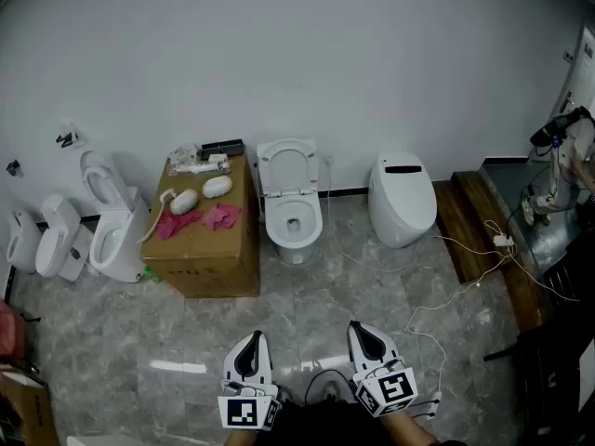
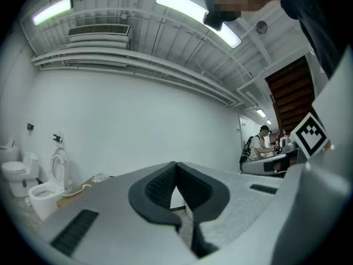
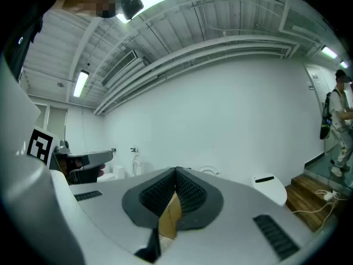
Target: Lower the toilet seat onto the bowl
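A white toilet (image 1: pixel 292 221) stands against the far wall in the head view, its seat and lid (image 1: pixel 286 166) raised upright against the wall over the open bowl. My left gripper (image 1: pixel 249 346) and right gripper (image 1: pixel 365 335) are held low at the bottom of the view, well short of the toilet. Both are shut with nothing between the jaws. In the left gripper view the left gripper (image 2: pixel 176 167) has its tips meeting. The right gripper (image 3: pixel 176 174) in its own view shows the raised seat (image 3: pixel 208 171) just past its tip.
A cardboard box (image 1: pixel 206 230) with pink cloths and white items stands left of the toilet. More toilets (image 1: pixel 113 230) line the left wall. A closed smart toilet (image 1: pixel 402 198) stands to the right, beside a wooden step (image 1: pixel 465 221). White cables (image 1: pixel 437 295) trail across the marble floor. A person (image 3: pixel 337 126) stands at far right.
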Motion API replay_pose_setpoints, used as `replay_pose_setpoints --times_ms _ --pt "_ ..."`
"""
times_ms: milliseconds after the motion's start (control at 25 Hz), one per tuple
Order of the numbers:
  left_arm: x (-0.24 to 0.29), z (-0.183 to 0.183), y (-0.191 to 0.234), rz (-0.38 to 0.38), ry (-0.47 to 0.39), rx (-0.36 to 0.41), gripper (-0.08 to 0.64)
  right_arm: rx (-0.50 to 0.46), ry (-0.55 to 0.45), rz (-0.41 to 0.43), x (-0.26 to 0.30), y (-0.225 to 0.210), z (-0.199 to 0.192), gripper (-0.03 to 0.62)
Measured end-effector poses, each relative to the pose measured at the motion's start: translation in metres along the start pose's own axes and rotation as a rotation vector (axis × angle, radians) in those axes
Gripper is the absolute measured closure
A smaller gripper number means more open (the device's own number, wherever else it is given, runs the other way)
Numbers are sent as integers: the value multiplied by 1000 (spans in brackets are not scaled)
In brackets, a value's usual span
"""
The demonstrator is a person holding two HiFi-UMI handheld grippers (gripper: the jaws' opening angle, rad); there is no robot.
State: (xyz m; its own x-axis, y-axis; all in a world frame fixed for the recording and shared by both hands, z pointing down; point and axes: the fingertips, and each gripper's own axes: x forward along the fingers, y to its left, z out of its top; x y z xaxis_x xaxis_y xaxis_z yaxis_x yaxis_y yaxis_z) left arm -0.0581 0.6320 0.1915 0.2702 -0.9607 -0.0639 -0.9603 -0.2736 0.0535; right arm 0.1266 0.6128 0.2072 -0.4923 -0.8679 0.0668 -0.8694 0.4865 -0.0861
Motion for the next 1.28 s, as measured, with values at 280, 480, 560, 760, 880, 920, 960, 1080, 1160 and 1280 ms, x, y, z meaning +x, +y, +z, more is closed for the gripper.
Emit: replay_pose_setpoints --times_ms 280,480,560,760,880,920,960,1080,1160,1280 --pt "9 2 1 -1 6 7 551 12 -5 2 9 -5 5 568" --pt "11 2 -3 4 6 12 551 16 -11 0 6 -11 6 568" --pt "13 3 -7 10 6 18 551 30 -19 7 4 -15 8 568" --pt "22 2 -25 22 5 26 551 30 -24 24 1 -31 9 568" --pt "27 -1 -37 30 5 21 551 5 -4 45 4 -42 3 568" --pt "30 -1 -41 33 9 24 551 5 1 55 5 -44 2 568" --pt "32 -2 -44 36 15 35 551 7 4 65 6 -47 3 568" --pt "41 -4 -51 49 15 51 551 13 1 88 10 -55 5 568" --pt "47 -7 -53 56 15 37 551 16 3 98 16 -61 4 568" --pt "63 -5 -56 49 16 41 551 33 12 106 28 -69 2 568"
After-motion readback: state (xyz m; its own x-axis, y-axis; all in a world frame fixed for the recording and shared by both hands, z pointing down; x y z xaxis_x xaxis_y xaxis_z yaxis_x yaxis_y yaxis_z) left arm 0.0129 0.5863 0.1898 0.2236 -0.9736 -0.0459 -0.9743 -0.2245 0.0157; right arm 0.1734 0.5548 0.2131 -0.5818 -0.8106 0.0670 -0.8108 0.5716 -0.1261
